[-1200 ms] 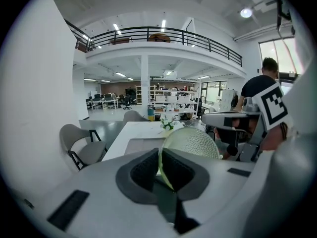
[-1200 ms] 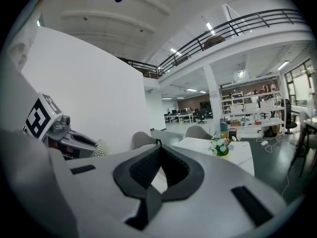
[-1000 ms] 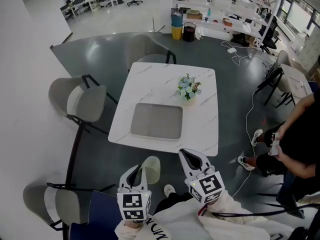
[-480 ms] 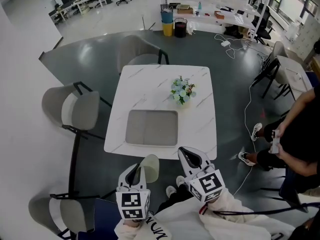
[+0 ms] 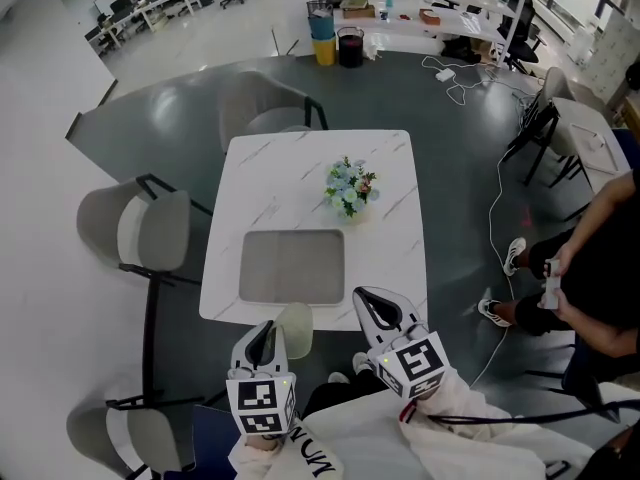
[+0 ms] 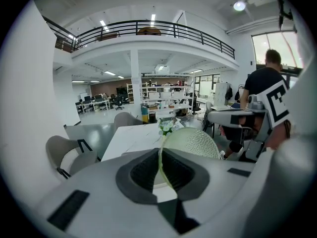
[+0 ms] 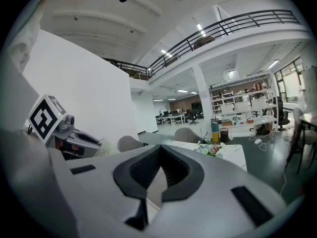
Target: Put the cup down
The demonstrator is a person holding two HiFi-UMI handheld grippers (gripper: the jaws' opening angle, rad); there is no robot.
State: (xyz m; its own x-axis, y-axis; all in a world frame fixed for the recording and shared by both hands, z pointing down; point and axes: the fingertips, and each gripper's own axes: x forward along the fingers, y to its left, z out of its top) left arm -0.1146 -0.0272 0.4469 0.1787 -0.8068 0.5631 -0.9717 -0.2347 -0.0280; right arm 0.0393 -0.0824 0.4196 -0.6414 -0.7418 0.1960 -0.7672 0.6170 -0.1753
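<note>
A pale green ribbed cup (image 5: 294,329) is held by its rim in my left gripper (image 5: 264,336), which is shut on it just off the near edge of the white marble table (image 5: 390,253). In the left gripper view the cup (image 6: 190,142) rises between the dark pads, its thin rim pinched in the jaws of my left gripper (image 6: 161,170). My right gripper (image 5: 376,308) hovers beside it at the table's near edge, jaws closed with nothing between them; the right gripper view shows its pads (image 7: 174,170) meeting.
A grey placemat (image 5: 293,265) lies on the near half of the table, a small flower pot (image 5: 346,188) behind it. Grey chairs (image 5: 135,230) stand left and at the far side. A seated person (image 5: 590,268) is at the right, cables on the floor.
The table has drawn closer in the head view; both grippers and the cup now sit at its near edge. The grips are unchanged.
</note>
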